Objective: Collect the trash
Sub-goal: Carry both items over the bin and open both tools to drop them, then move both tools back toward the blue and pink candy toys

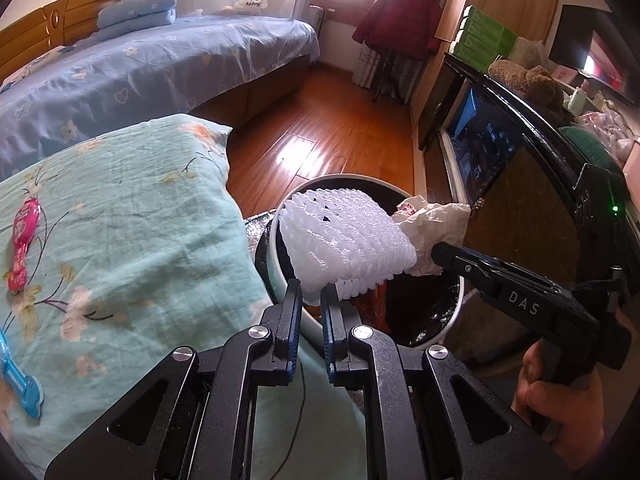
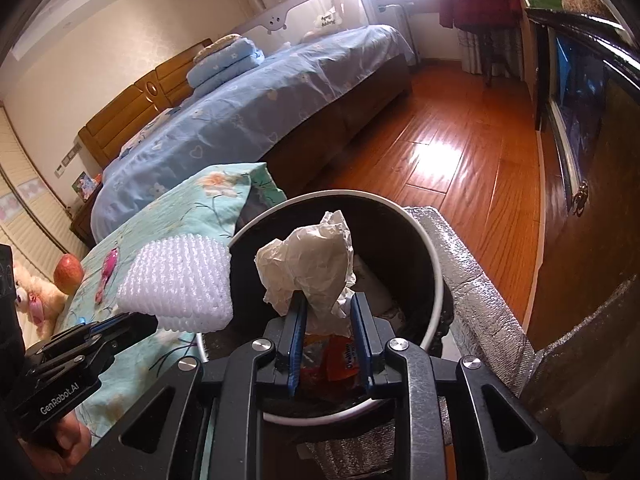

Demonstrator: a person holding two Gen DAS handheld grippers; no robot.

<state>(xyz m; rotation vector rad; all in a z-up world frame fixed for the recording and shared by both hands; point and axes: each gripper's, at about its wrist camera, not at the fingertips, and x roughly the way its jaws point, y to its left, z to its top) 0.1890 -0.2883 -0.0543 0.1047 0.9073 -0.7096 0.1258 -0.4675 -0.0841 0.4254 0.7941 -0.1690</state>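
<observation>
The round trash bin (image 2: 434,276), black inside with a pale rim, stands on the wooden floor beside a surface covered with a teal floral cloth (image 1: 132,216). The left hand-held gripper (image 1: 311,286) pinches the near edge of a white foam fruit net (image 1: 344,236); in the right wrist view the net (image 2: 180,284) hangs over the cloth just outside the bin's left rim, while from the left wrist view it overlaps the rim. The right hand-held gripper (image 2: 325,300) is above the bin's mouth with a crumpled sheet of whitish paper (image 2: 312,256) standing between its fingers; the jaws are partly spread, and whether the pads press on the paper cannot be told. Below the paper, inside the bin, lies a red and orange wrapper (image 2: 340,360). On the cloth away from the bin lie a pink packet (image 1: 24,244) and a blue packet (image 1: 18,376), and farther off a red apple (image 2: 69,273).
</observation>
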